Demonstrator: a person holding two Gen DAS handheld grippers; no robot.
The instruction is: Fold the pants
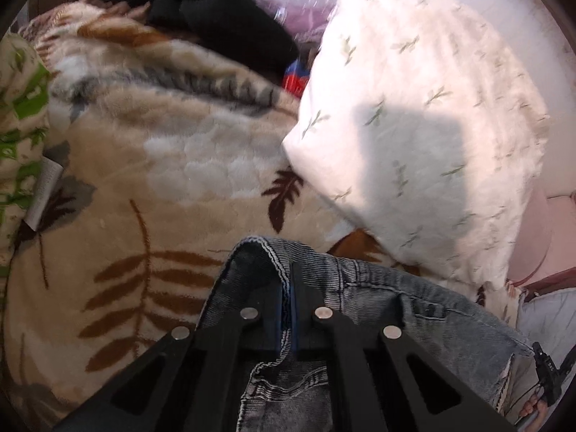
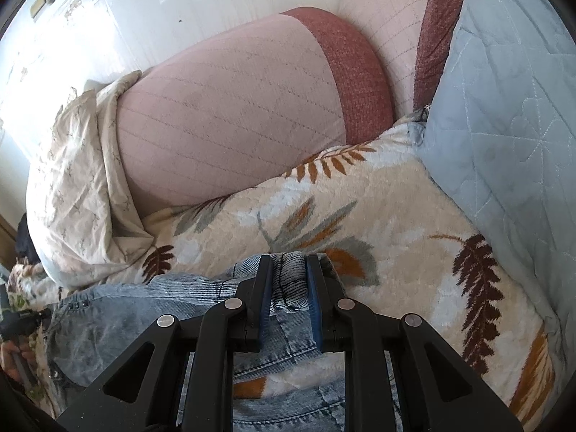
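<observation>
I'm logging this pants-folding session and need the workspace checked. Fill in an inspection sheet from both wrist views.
Surface: leaf-print fleece blanket on a bed.
Job's things: washed-blue jeans, edge bunched and lifted.
Clutter: white pillow, pink bolster, blue quilt, black garment.
Grippers: left tongs shut on the jeans' hem; right tongs shut on a thick fold.
Cables: nothing seen.
Surroundings: white wall behind the bolster.

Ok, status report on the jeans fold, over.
Left tool shut on jeans edge. Right tool shut on a bunched jeans fold. Jeans lie on leaf-print blanket; white pillow close ahead.
</observation>
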